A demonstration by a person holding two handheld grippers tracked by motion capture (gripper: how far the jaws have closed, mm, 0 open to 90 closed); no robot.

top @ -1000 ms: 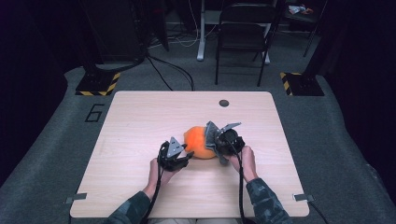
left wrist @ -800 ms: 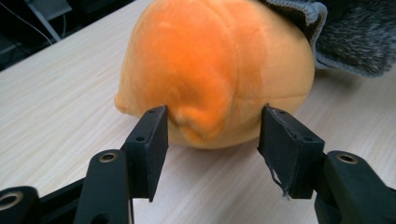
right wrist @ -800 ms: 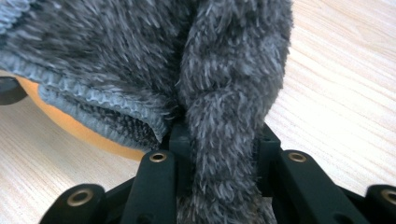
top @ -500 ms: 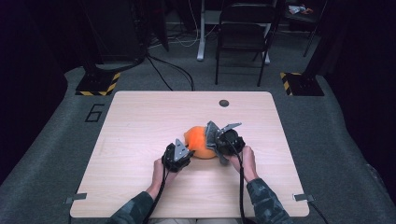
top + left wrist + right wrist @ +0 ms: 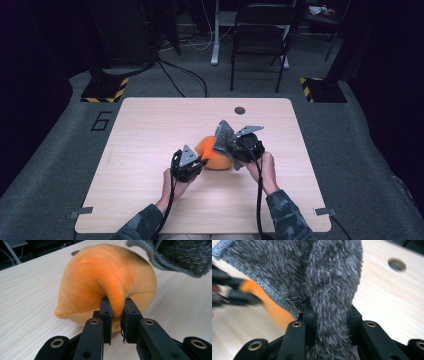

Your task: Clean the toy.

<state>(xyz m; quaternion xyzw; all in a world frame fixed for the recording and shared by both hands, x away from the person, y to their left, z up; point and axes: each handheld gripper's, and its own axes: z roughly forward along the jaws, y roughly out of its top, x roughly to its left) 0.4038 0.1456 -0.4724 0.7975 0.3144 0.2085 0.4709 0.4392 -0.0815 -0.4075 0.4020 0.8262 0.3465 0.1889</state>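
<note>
Left tool pinching orange plush fold | right tool gripping grey cloth | plush long axis left-right on table

Light wood table, round hole near far edge. Orange plush toy rests on it, nearer than the hole.

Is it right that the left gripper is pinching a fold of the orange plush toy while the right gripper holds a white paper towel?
Not quite. The right gripper holds a fuzzy grey cloth, as the right gripper view shows. The left gripper does pinch a fold of the orange plush toy.
</note>
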